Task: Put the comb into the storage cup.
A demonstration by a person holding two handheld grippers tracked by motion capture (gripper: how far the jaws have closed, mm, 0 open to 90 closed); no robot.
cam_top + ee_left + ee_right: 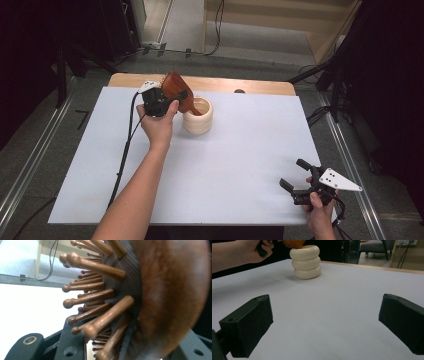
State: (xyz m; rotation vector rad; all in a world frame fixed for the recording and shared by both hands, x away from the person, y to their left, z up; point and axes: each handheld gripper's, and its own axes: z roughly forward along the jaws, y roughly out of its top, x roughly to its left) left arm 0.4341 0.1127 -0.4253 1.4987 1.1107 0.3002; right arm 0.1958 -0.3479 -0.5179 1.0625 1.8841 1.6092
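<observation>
Up at the cream ringed holder (pixel 198 116), left tongs (pixel 172 102) clamped on a wooden hairbrush (pixel 179 91) — gripped by the head, handle end angled down into the holder's open mouth, paddle leaning up and away toward the far-left of the holder. Held that way, most likely, so the narrow handle can lead into the opening while the wide bristled head stays clear above the rim. Seen from the left gripper view: rounded wooden pins (pixel 96 305) fanning out leftward from the dark cushion, the reddish back of the brush (pixel 175 297) to the right, black jaws pressing in from below on either side. Not clear whether the handle already touches the bottom of the holder or hangs part-way in; interior hidden behind the brush. Holder standing upright on the white worktop (pixel 225 165), toward its far edge, nothing else beside it — easy to approach from above. Well away from the holder, near the front-right corner of the worktop, right tongs (pixel 296 176) spread wide and gripping nothing, resting low and pointed back toward the holder (pixel 306 262), probably parked out of the way. Judged stage: insertion under way, release not yet made.
</observation>
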